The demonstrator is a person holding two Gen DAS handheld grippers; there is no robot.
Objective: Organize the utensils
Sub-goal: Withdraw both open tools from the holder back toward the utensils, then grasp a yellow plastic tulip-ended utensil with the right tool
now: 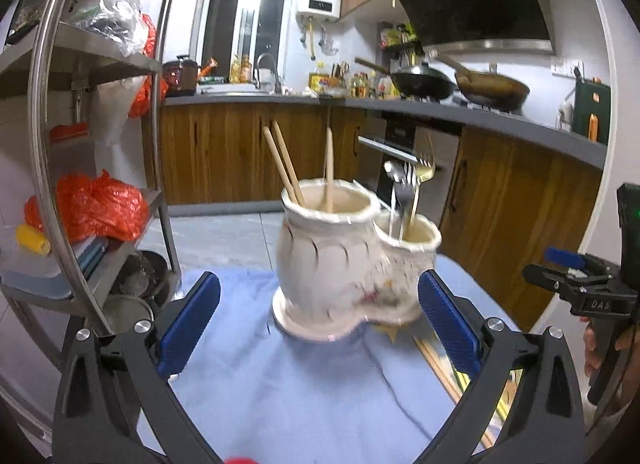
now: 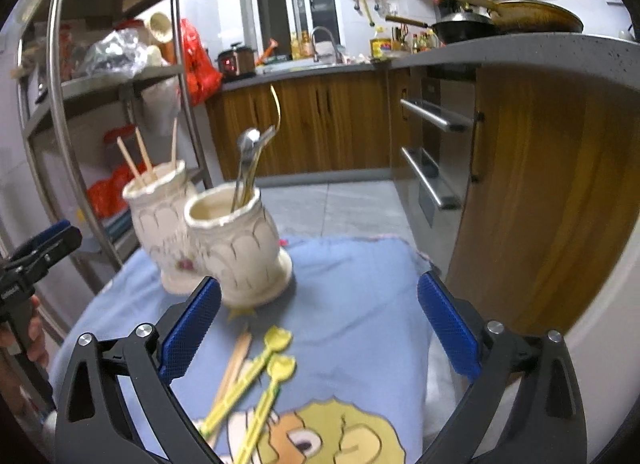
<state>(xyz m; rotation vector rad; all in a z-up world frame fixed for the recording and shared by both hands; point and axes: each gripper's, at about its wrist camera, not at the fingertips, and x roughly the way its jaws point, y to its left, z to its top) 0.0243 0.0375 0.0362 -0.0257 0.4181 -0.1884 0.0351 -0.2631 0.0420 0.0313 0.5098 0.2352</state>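
A twin-cup ceramic holder [image 2: 208, 232] is standing at the far side of the blue-clothed worktop [image 2: 360, 284], chopsticks [image 2: 236, 360] and yellow spoons [image 2: 260, 384] lying near. Both the left tool [image 1: 320, 320] and right tool [image 2: 320, 324] are hovering spread wide, holding nothing. The right should probably be lining up squarely over one loose utensil before pinching.
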